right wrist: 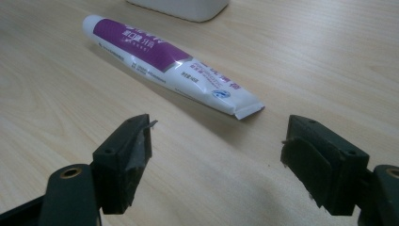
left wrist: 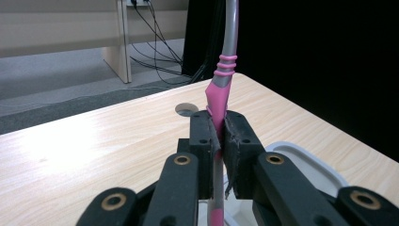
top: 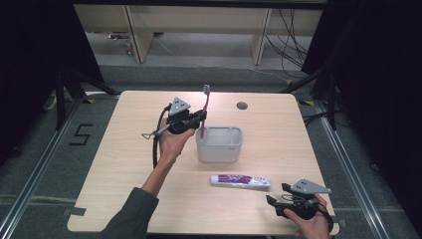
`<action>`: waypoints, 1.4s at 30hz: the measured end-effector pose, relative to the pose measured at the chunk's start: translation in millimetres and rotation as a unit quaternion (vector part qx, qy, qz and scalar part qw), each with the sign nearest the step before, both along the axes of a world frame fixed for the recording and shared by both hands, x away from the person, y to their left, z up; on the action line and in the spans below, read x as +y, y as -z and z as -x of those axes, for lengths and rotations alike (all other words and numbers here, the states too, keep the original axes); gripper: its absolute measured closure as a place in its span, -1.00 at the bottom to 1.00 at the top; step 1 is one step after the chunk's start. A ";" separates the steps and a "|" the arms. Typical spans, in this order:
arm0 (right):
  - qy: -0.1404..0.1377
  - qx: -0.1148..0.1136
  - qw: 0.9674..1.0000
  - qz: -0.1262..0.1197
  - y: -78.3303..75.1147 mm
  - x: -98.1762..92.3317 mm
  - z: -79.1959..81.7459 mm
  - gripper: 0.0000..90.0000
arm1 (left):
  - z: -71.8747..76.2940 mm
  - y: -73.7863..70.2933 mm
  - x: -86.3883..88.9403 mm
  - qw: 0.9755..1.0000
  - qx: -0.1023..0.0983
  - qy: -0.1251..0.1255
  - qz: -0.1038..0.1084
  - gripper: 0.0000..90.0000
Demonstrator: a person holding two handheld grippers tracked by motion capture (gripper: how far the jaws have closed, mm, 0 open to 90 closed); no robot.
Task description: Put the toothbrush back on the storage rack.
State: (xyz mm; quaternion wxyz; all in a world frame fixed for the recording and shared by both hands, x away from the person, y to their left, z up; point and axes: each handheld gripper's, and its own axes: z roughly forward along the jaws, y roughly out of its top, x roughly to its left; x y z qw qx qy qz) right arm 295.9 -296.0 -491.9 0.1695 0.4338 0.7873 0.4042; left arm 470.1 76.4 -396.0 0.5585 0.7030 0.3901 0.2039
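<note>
My left gripper (top: 201, 117) is shut on a pink and grey toothbrush (top: 204, 110), held upright with its bristles at the top. The brush's lower end hangs over the left compartment of a white holder (top: 220, 144) in the middle of the table. In the left gripper view the pink handle (left wrist: 217, 96) rises from between the closed pads. A white and purple toothpaste tube (top: 240, 180) lies flat on the table in front of the holder. My right gripper (top: 275, 195) stands open near the front right edge, just short of the tube's crimped end (right wrist: 247, 110), with nothing between its fingers.
A round cable hole (top: 242, 105) sits in the tabletop (top: 124, 164) behind the holder. A forearm in a dark sleeve (top: 130, 213) comes in from the front left. Beyond the table are wooden furniture legs and loose cables on the floor.
</note>
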 end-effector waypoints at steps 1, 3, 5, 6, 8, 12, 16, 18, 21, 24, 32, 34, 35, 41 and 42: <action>0.000 0.001 1.000 -0.001 0.0 0.1 0.0 -0.46 | 0.0 1.9 -0.1 1.000 0.003 0.001 0.001 0.83; -0.001 0.002 1.000 -0.001 0.2 0.2 0.0 -0.46 | -0.4 8.5 -1.3 1.000 0.009 0.002 -0.001 0.83; -0.001 0.001 1.000 -0.001 0.2 0.2 0.0 -0.46 | -0.7 11.1 -1.6 1.000 0.011 0.002 -0.002 0.83; 0.006 0.019 1.000 -0.012 -0.1 2.4 2.1 -0.46 | -1.1 13.6 -2.0 1.000 0.012 0.001 -0.003 0.83; 0.005 0.018 1.000 -0.014 0.0 2.5 1.9 -0.46 | -1.2 17.1 -2.7 1.000 0.014 0.001 -0.002 0.83; -0.003 0.001 1.000 -0.001 0.6 0.8 -0.2 -0.46 | -1.5 22.1 -3.2 1.000 0.018 0.002 -0.008 0.83; -0.003 0.001 1.000 -0.001 0.6 0.7 -0.2 -0.46 | -2.3 26.2 -2.2 1.000 0.021 -0.001 -0.008 0.83; -0.003 0.002 1.000 -0.001 0.6 0.8 -0.2 -0.46 | -2.6 27.4 -1.3 1.000 0.022 -0.001 -0.009 0.83; -0.003 0.000 1.000 0.001 0.6 0.8 -0.1 -0.46 | -3.0 28.9 -1.3 1.000 0.022 0.000 -0.014 0.82; -0.003 0.000 1.000 0.001 0.6 0.9 -0.1 -0.46 | -3.0 29.7 -2.4 1.000 0.021 0.001 -0.019 0.82; -0.004 0.000 1.000 0.001 0.8 1.1 -0.1 -0.46 | -4.2 34.2 -3.9 0.999 0.020 -0.004 -0.028 0.82; -0.004 0.001 1.000 0.000 0.9 1.0 -0.2 -0.46 | -4.3 36.6 -3.3 0.999 0.023 -0.004 -0.031 0.82; -0.006 0.004 1.000 -0.001 1.1 1.3 -0.3 -0.46 | -5.0 39.3 -2.0 0.999 0.025 -0.007 -0.033 0.82; -0.009 0.010 1.000 -0.006 2.1 2.2 -0.8 -0.46 | -5.4 41.8 1.7 0.999 0.026 -0.011 -0.033 0.78; -0.009 0.010 1.000 -0.006 2.1 2.2 -0.8 -0.46 | -5.4 41.8 1.7 0.999 0.026 -0.011 -0.033 0.77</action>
